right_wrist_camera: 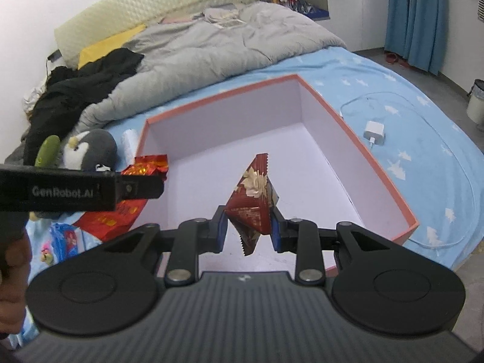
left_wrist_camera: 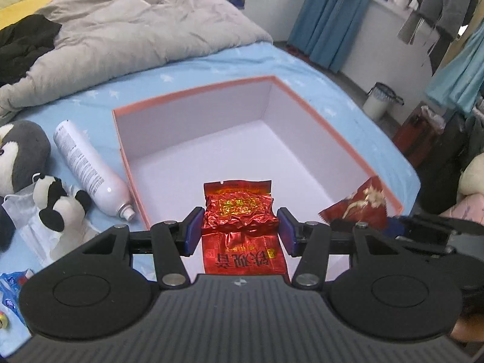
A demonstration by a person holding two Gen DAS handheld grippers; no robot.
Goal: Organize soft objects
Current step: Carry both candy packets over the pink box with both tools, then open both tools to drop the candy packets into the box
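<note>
An open pink-rimmed box (left_wrist_camera: 193,92) with a white inside sits on the blue bed sheet; it also shows in the right wrist view (right_wrist_camera: 363,142). My left gripper (left_wrist_camera: 240,231) is shut on a bright red foil tea packet (left_wrist_camera: 242,211) and holds it over the box's near edge. My right gripper (right_wrist_camera: 248,230) is shut on a dark red snack packet (right_wrist_camera: 254,193) and holds it above the box floor. Each packet also shows in the other view, the snack packet (left_wrist_camera: 360,205) and the tea packet (right_wrist_camera: 145,169). A grey penguin plush (left_wrist_camera: 21,151) and a small panda plush (left_wrist_camera: 57,202) lie left of the box.
A white spray can (left_wrist_camera: 87,166) lies beside the box's left wall. A face mask (left_wrist_camera: 27,227) and blue packets (left_wrist_camera: 9,290) lie at the left. A white charger with cable (right_wrist_camera: 375,131) lies right of the box. A grey duvet (left_wrist_camera: 136,36) and black clothes (right_wrist_camera: 81,90) lie behind.
</note>
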